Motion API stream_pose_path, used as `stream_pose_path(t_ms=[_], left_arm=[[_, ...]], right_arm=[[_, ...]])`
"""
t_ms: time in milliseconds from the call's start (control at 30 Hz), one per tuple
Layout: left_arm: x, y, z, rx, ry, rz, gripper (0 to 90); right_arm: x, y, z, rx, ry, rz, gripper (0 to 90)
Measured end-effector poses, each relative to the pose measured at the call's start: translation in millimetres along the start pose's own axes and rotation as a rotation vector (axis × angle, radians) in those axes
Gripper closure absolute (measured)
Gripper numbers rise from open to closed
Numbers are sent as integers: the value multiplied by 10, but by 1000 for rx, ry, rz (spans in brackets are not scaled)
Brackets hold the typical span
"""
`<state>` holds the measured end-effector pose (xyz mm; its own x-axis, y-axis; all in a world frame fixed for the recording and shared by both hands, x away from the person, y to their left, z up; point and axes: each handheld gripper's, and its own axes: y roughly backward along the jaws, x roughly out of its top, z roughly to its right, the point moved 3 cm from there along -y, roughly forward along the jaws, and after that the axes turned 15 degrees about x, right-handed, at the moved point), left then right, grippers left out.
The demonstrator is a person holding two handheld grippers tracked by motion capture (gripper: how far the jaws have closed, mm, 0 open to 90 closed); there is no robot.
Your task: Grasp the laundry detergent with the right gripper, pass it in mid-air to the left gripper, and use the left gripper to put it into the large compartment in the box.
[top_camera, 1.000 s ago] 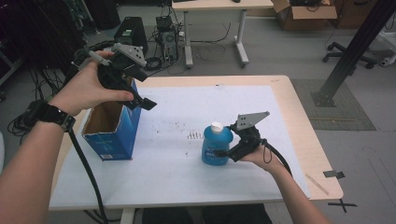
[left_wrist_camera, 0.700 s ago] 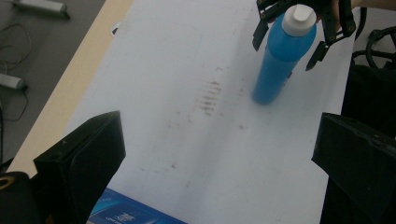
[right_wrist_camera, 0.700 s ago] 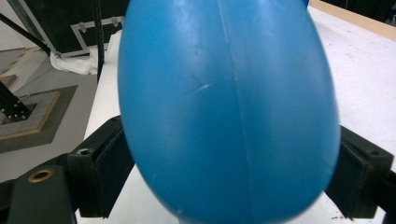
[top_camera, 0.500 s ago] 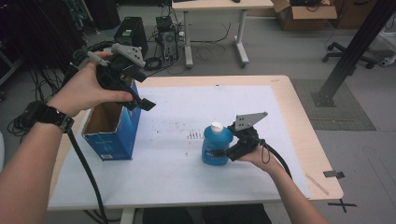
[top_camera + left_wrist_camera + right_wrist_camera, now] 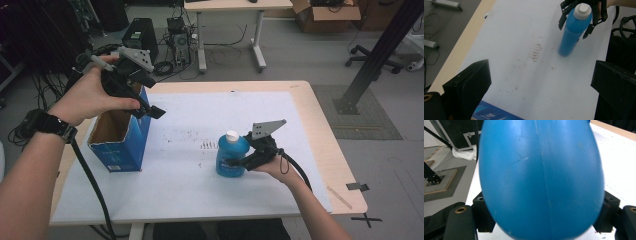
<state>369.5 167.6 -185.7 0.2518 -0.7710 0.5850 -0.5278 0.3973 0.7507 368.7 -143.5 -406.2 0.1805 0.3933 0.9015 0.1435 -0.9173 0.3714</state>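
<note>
A blue bottle (image 5: 231, 156) with a white cap (image 5: 231, 135) stands upright on the white mat, right of centre. My right gripper (image 5: 239, 162) reaches it from the right at its lower body. Its jaws have just been closing, and they now press the bottle (image 5: 541, 177) on both sides. The left gripper view shows the same bottle (image 5: 572, 32) between those jaws. My left gripper (image 5: 150, 111) hangs in the air over the open blue carton (image 5: 122, 145), open with nothing between its jaws (image 5: 539, 95).
The white mat (image 5: 190, 125) covers most of the wooden table (image 5: 320, 130) and has small brown marks near its middle. The blue carton's edge (image 5: 491, 115) lies below my left gripper. Cables, a desk and boxes stand on the floor beyond the table.
The right gripper's jaws have drawn in against the blue bottle. Both hands and the bottle have kept their places.
</note>
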Motion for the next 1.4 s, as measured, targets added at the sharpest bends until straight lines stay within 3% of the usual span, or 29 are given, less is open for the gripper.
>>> stream_pose_path(t_ms=[767,1400], left_arm=[[2,-10,2,-6,4,-6,31],[19,-17,20,-3,-9,-4,31]], right_arm=[[-63,-21,3,7,16,1,386],[-47,-10,-4,-5,25,2,417]])
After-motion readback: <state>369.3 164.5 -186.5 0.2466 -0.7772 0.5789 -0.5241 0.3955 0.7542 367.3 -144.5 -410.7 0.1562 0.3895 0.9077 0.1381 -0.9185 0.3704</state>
